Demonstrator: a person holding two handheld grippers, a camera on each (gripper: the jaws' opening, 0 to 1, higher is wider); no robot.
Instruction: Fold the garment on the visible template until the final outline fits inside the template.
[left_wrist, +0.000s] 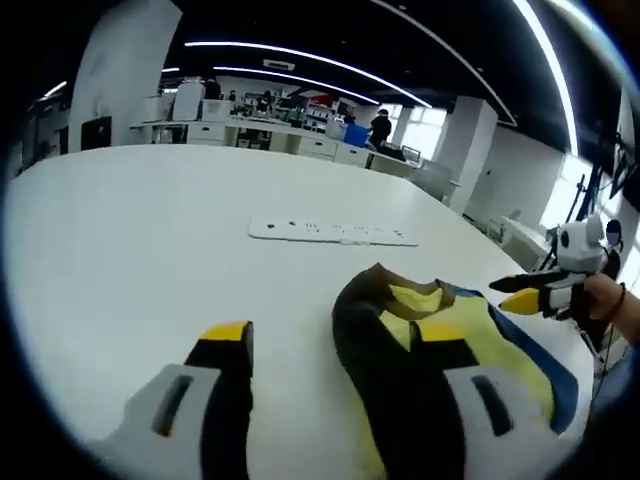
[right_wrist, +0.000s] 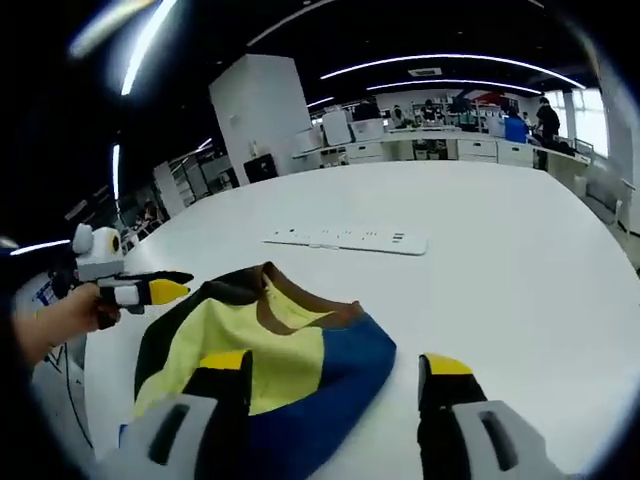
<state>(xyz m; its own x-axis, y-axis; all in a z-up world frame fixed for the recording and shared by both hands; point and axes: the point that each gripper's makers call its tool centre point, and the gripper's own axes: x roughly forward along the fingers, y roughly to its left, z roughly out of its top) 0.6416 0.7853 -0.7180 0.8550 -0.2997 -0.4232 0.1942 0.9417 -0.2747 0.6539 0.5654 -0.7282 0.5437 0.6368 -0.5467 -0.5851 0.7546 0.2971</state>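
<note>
Surface: white table (right_wrist: 520, 260) in an open office.
Garment (right_wrist: 270, 340): soft, light, limp; grip at collar or hem edges.
Left gripper (left_wrist: 335, 345): jaws spread, empty.
Right gripper (right_wrist: 335, 370): jaws spread, empty.

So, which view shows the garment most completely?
The right gripper view: the garment lies mostly unobstructed there, with its black, yellow, brown and blue parts visible. In the left gripper view, that gripper's jaw covers part of the garment.
</note>
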